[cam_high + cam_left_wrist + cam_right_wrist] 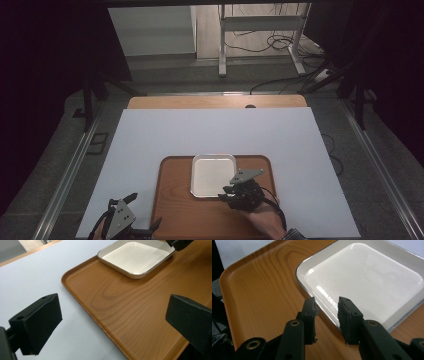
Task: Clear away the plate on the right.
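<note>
Wooden tray (170,210), rounded corners, raised lip: laid flat on the white sheet covering the table (150,140), at the near middle; its sides are set square to the table edges, and no clear long axis can be told from the high view. White square dish (213,175), shallow, with a thin metallic rim: placed on the far central part of the tray, its edges parallel to the tray's; being square, no long axis is shown. Right hand-held gripper (225,194): held over the tray at the dish's near right corner, pointed toward the far left; in the right gripper view (326,308) the jaws are seen narrowly parted, one on each side of the dish rim, with nothing clamped. Left hand-held gripper (145,216): held at the tray's near left corner; in the left gripper view (112,322) the jaws are seen spread wide, straddling the tray's left edge, nothing between them.
</note>
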Available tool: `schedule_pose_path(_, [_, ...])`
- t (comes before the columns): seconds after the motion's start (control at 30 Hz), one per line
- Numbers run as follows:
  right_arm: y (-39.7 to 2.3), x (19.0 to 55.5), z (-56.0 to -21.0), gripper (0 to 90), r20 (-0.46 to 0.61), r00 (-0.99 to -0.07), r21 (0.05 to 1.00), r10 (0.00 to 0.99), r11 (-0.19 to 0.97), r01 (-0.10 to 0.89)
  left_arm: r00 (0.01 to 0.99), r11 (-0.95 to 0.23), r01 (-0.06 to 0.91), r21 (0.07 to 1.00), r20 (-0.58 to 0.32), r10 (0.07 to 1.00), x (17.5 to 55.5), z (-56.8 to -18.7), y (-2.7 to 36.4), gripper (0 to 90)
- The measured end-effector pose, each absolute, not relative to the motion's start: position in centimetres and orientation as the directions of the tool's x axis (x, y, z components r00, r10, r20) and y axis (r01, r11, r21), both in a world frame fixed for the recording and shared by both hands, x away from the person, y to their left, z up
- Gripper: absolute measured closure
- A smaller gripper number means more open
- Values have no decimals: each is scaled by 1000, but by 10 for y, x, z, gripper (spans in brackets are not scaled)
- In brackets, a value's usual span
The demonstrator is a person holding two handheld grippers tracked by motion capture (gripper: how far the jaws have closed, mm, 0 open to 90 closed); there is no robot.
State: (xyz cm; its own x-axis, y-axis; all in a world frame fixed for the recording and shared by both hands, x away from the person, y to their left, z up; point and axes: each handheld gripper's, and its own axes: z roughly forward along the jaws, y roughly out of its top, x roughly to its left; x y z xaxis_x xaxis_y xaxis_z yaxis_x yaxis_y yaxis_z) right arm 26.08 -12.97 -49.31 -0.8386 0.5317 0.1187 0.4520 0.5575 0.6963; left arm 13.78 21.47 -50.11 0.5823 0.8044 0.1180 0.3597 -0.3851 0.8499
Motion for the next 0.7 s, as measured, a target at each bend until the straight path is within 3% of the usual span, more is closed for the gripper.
schedule_pose_path(0.47, [-142,262,-484,518,115,-826,719,552,528,453,574,-392,344,853,140,807,135,-501,214,9])
schedule_pose_path(0.7, [-147,262,-478,450,109,-823,734,557,514,445,555,-339,347,875,100,826,135,-501,219,9])
